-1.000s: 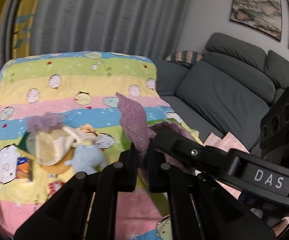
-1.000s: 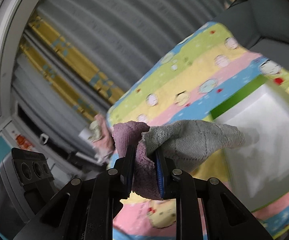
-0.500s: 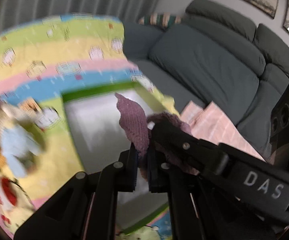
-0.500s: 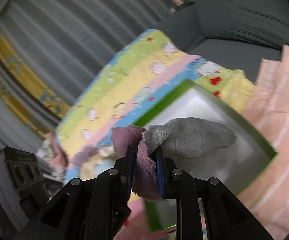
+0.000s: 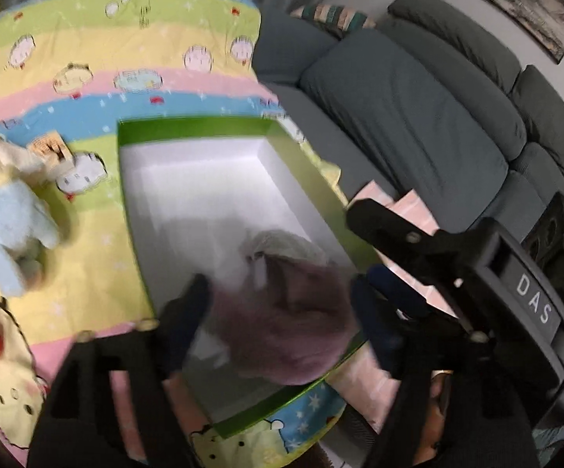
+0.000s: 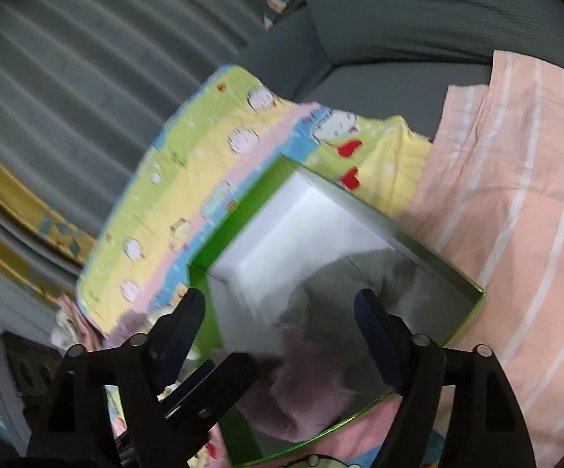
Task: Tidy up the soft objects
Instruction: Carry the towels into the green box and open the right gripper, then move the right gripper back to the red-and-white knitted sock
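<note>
Left wrist view: the fingers (image 5: 188, 312) of the left gripper (image 5: 278, 308) stand wide apart, having just been opening. The purple-and-grey cloth (image 5: 286, 323) lies between them, but neither pad presses on it. The gripper tilts down over the near end of the green box (image 5: 188, 132). That box is shallow, green outside, white inside. The cloth is bunched in the box's near right corner, its grey part toward the box's middle and its purple part against the near wall. The rest of the box floor is bare. The right gripper (image 5: 379, 284) crosses in from the box's right side, its black arm marked "DAS". The box sits on a striped cartoon blanket (image 5: 87, 50). To the box's left lies a light blue plush toy (image 5: 13, 230) among other soft toys. To the box's right is a grey sofa (image 5: 418, 109).

Right wrist view: the right gripper (image 6: 282, 312) also has its fingers (image 6: 371, 319) spread, just opened, with nothing pinched. It points down at the same box (image 6: 200, 269), seen from its other side. The cloth (image 6: 321, 312) rests inside, blurred, grey above purple. The tip of the left gripper (image 6: 219, 374) reaches toward the box's near edge. A peach striped cloth (image 6: 516, 195) lies on the box's right, touching it.
</note>
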Tool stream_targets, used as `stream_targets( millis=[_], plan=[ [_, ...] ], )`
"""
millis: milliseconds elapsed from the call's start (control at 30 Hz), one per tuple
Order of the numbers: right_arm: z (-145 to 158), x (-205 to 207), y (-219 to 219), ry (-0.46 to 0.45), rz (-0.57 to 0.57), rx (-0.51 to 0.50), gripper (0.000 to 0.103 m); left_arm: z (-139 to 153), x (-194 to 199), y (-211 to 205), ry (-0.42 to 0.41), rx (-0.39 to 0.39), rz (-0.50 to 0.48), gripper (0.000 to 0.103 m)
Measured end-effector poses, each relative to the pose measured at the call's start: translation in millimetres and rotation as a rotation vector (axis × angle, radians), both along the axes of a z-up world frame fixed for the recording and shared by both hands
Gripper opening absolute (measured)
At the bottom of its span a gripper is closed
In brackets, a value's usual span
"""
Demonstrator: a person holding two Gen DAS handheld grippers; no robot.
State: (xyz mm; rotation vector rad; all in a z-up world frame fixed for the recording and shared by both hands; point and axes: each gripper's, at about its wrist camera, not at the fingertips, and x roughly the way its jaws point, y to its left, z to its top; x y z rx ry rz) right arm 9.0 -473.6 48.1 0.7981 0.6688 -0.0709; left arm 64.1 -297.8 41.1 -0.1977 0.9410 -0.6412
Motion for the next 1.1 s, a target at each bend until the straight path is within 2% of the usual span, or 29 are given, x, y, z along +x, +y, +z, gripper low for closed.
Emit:
stream_targets(
  millis=[67,300,500,700,800,867,1100],
  plan=[
    [8.8,-5.6,3.1,-0.033,0.002,-0.009,0.087,12.0,-4.2,9.4,-0.032,-0.012,0.013,0.081],
    [25.8,-10.0,27.0,-0.085,0.054,-0.007,0.090,41.8,-15.0,67.8,-0.108,-0.003,0.139,0.083],
    [32.7,0.2,69.5,-0.094,0.155,-0.036,0.098,41.4,-23.6,145.2,-0.129,0.072,0.351,0.083],
    [28.4,13.2,112.8,-0.070,0.242,-0.057,0.098,23.7,-36.9,223.0,-0.105,0.135,0.531,0.083],
    [21.7,24.6,144.1,-0.053,0.331,-0.057,0.098,6.1,-41.3,255.8,-0.075,0.188,0.590,0.083],
    [13.1,33.5,168.0,-0.026,0.405,-0.052,0.098,-7.4,-45.1,279.0,-0.046,0.190,0.639,0.083],
    [-25.1,57.6,244.8,0.074,0.517,-0.150,0.098,-46.1,-48.2,316.8,0.022,0.200,0.694,0.083]
  ],
)
